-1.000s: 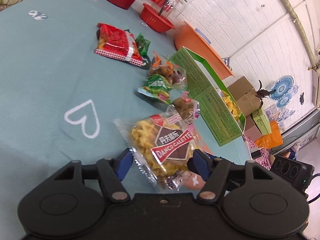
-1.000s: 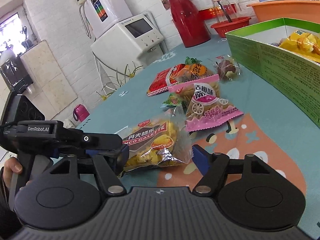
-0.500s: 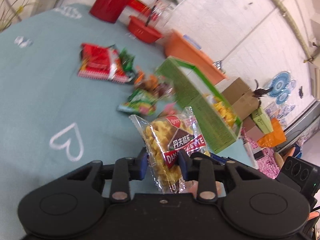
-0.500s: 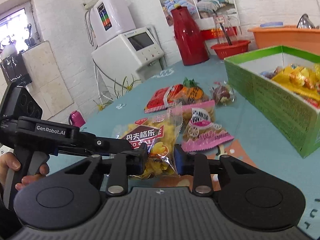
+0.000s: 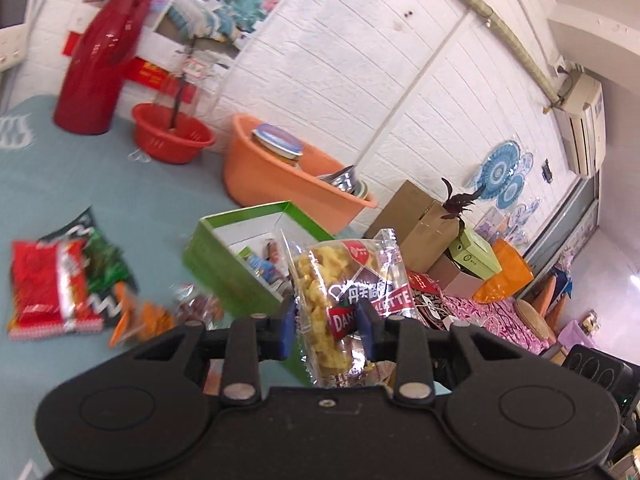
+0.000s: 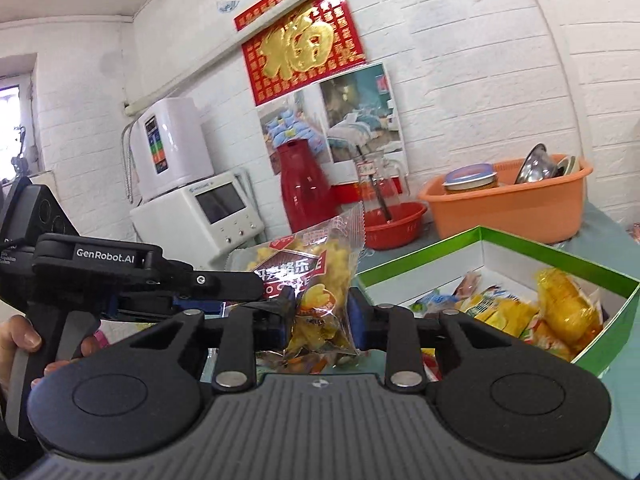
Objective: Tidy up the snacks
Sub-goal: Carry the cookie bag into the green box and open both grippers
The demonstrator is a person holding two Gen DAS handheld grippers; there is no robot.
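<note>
Both grippers grip one clear bag of yellow galette snacks with a red-brown label [image 5: 344, 292], lifted off the table. My left gripper [image 5: 326, 326] is shut on its lower part. In the right wrist view my right gripper [image 6: 318, 320] is shut on the same bag [image 6: 316, 280] from the other side, and the left gripper [image 6: 148, 280] reaches in from the left. The open green box [image 5: 224, 264] stands just behind the bag; it also shows in the right wrist view [image 6: 560, 256] to the right, holding several yellow and mixed snack packs.
A red snack pack [image 5: 48, 284], a green pack [image 5: 108, 268] and small orange and brown packs [image 5: 160, 312] lie on the teal tablecloth at left. A red thermos [image 5: 100, 60], a red basket [image 5: 172, 132] and an orange basin [image 5: 280, 176] stand at the back.
Both grippers closed on the galette bag and lifted it off the table, up and toward the green box. The views now tilt up to the wall.
</note>
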